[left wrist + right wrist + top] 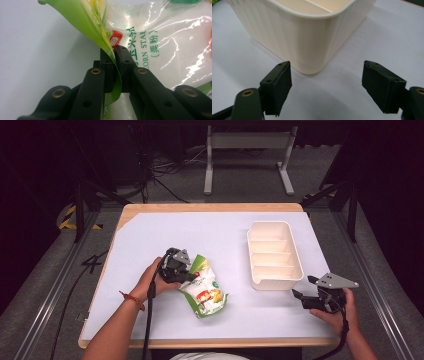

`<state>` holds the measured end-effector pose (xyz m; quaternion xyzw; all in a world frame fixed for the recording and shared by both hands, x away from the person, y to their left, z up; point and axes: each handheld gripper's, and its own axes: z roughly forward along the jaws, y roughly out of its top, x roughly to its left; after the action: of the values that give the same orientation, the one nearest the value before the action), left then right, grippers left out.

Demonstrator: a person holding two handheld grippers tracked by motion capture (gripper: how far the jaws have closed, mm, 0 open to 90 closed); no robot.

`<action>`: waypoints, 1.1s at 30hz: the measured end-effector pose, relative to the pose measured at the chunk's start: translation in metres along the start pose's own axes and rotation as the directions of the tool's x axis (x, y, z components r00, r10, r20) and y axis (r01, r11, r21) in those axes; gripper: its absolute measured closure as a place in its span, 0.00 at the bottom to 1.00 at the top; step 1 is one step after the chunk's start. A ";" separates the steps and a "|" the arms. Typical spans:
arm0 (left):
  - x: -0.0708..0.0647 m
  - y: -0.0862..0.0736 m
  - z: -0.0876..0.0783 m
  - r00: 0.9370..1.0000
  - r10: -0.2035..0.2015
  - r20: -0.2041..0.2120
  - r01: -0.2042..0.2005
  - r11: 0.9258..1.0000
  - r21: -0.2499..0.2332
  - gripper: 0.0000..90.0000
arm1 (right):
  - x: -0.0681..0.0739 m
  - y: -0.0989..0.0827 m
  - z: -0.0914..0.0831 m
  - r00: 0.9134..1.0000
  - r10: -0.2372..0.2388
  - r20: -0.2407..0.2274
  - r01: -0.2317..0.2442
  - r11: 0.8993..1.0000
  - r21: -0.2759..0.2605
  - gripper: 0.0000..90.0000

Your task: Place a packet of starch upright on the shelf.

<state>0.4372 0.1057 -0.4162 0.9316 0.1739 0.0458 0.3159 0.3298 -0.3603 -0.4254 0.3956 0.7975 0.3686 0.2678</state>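
Note:
A green and clear bag of corn starch [206,291] lies on the white table cover, left of centre. My left gripper [186,276] is shut on the bag's green edge. In the left gripper view the two pads pinch that green edge [113,53] of the bag [162,45] between them. My right gripper [304,288] rests near the table's front right, open, with nothing between its fingers. In the right gripper view its open jaws [327,87] face the near corner of a cream ribbed bin [307,37].
The cream divided bin [274,254] stands right of centre, its several compartments holding nothing. The white cover [165,235] lies over a wooden table. A grey metal stand [247,155] and cables lie on the floor beyond the far edge.

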 end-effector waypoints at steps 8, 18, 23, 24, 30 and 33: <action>-0.008 0.001 -0.005 0.997 0.024 -0.067 -0.028 0.998 -0.057 0.99 | 0.000 0.000 -0.001 1.000 -0.001 0.002 0.001 1.000 -0.008 0.26; -0.019 0.007 -0.024 0.982 0.011 -0.189 -0.048 0.980 -0.195 0.99 | -0.001 0.001 -0.002 1.000 0.006 0.006 -0.006 1.000 -0.020 0.26; -0.024 0.014 -0.037 0.977 0.016 -0.213 -0.070 0.966 -0.247 1.00 | -0.001 0.001 -0.003 1.000 0.006 0.007 -0.006 1.000 -0.023 0.26; -0.025 0.015 -0.039 0.976 0.017 -0.217 -0.074 0.963 -0.258 1.00 | -0.001 0.001 -0.003 1.000 0.007 0.007 -0.007 1.000 -0.024 0.26; -0.034 0.027 -0.053 0.963 0.051 -0.266 -0.136 0.940 -0.312 1.00 | -0.002 0.001 -0.005 1.000 0.017 0.012 -0.017 0.999 -0.038 0.26; -0.039 0.032 -0.058 0.955 0.069 -0.288 -0.164 0.932 -0.323 1.00 | -0.002 0.001 -0.005 1.000 0.018 0.012 -0.017 0.999 -0.039 0.26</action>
<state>0.3990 0.1018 -0.3495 0.8558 0.1489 0.2214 0.4432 0.3277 -0.3640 -0.4214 0.3996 0.7850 0.3837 0.2771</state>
